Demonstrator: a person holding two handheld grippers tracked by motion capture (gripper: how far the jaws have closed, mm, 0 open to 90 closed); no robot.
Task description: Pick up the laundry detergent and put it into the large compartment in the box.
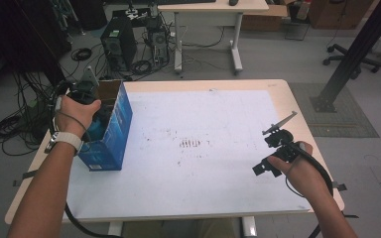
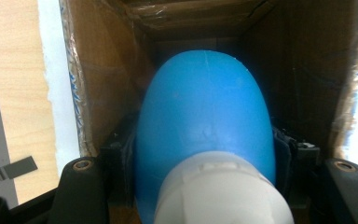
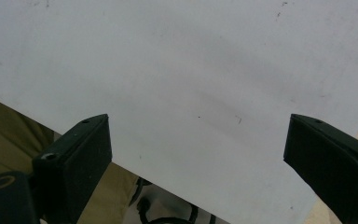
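Left gripper view | left tool [image 2: 200, 186] clamps blue plastic bottle [image 2: 205, 121], white cap rearward, long axis into open cardboard box [image 2: 98, 84] | right tool [image 3: 198, 154] agape, idle, well apart

Blue box [image 1: 110, 134] upright at the table's [image 1: 278, 89] left edge, blue bottle [image 2: 205, 126] crowding its cardboard walls, white sheet [image 1: 203, 148] right of the box bare, open passage.

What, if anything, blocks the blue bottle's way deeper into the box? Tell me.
Nothing visible does. The left gripper holds the blue bottle inside the open cardboard box, and the dark space ahead of it, down to the far end, looks free.
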